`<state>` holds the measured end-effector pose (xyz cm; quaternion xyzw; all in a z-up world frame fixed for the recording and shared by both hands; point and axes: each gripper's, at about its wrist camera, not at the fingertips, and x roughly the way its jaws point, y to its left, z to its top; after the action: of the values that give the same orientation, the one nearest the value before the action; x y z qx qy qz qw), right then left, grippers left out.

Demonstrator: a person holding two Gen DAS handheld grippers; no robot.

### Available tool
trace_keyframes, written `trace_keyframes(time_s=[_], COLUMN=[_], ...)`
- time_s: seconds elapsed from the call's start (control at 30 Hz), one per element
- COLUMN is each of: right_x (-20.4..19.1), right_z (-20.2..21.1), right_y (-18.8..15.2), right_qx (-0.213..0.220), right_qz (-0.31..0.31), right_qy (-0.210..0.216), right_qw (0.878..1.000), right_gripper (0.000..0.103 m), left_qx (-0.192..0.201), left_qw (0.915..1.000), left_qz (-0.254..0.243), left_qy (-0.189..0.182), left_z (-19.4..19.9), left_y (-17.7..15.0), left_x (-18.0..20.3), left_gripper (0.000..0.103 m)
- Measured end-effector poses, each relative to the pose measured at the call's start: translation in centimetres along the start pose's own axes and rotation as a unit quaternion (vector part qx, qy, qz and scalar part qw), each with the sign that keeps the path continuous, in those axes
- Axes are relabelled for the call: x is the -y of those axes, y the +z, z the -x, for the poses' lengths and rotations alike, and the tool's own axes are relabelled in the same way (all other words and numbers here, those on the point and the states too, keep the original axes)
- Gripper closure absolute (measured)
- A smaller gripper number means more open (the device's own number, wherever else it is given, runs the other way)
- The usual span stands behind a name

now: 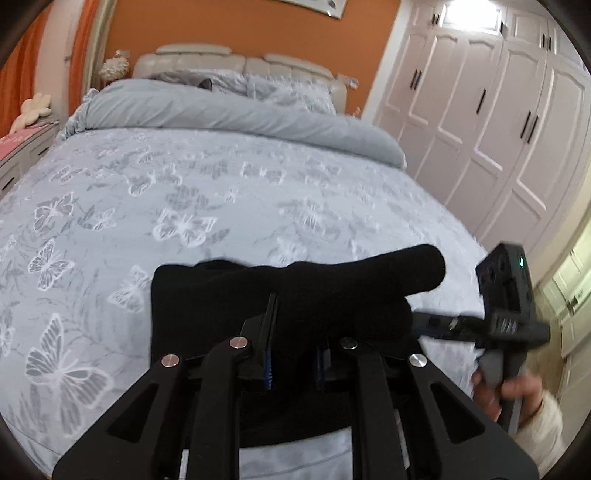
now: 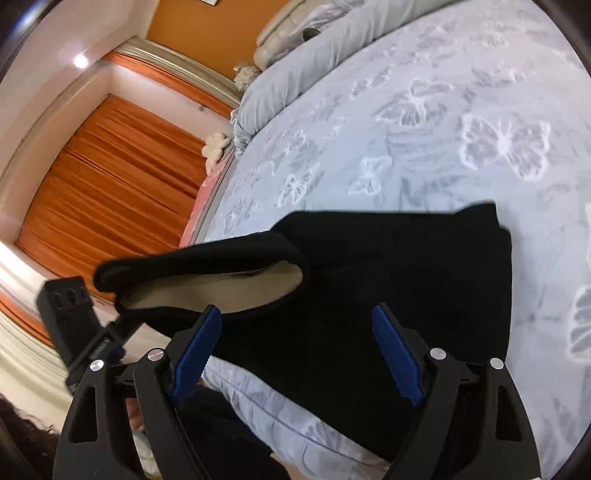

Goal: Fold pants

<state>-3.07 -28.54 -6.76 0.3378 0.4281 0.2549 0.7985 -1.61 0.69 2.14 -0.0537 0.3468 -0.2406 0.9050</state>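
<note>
Black linkage arms of the left gripper (image 1: 293, 363) fill the bottom of the left wrist view, and its two blue-padded fingers stand almost together, clenched on a fold of the black pants (image 1: 258, 302) that bunches up right at the tips. From there the dark fabric spreads forward as a folded block on the bed (image 1: 221, 192), near its front edge, with one rolled or doubled part jutting to the right, lifted off the cover. In the right wrist view the right gripper (image 2: 295, 354) has its jaws spread wide, released; its blue pads (image 2: 395, 354) stand well apart over the pants (image 2: 388, 266) and press on nothing, though whether the tips brush the cloth cannot be told. That view is rolled sideways, so the bed runs up to the right. It shows the garment as a flat folded rectangle with a raised loop of waistband or hem at the left, whose pale lining (image 2: 221, 288) faces the camera. Grey-blue bedding with white butterfly prints lies under the pants, and a folded grey duvet (image 1: 236, 114) lies across the far end before a padded headboard (image 1: 236, 62). Beyond stand an orange wall (image 1: 229, 29), white wardrobe doors (image 1: 491, 110) at the right and orange curtains (image 2: 110, 166) at the left. A person's hand (image 1: 517, 391) grips the right gripper's handle at the right edge of the left wrist view.
</note>
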Motion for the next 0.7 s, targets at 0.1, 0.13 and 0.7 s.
trace_keyframes(time_s=[0.1,0.13,0.7], right_x=[-1.8,-1.9,-1.6], right_z=[0.8,1.0,-8.4], right_y=[-1.4,-1.2,-2.5], right_qx=[0.034,0.041,-0.059], right_qz=[0.003,-0.002,0.009], right_qy=[-0.007,-0.011,-0.047], right_qw=[0.999,0.999,0.997], right_gripper=[0.02,0.02,0.018], left_qx=[0.003,-0.027,-0.008], left_qw=[0.9995,0.998,0.9973], left_qz=[-0.007,-0.033,0.03], left_qy=[-0.031,-0.046,0.067], left_z=[0.0,-1.1,2.2], left_y=[-0.5,-1.9,-5.2], left_x=[2.1,3.2,-5.1], left_gripper=[0.074,0.042,0.007])
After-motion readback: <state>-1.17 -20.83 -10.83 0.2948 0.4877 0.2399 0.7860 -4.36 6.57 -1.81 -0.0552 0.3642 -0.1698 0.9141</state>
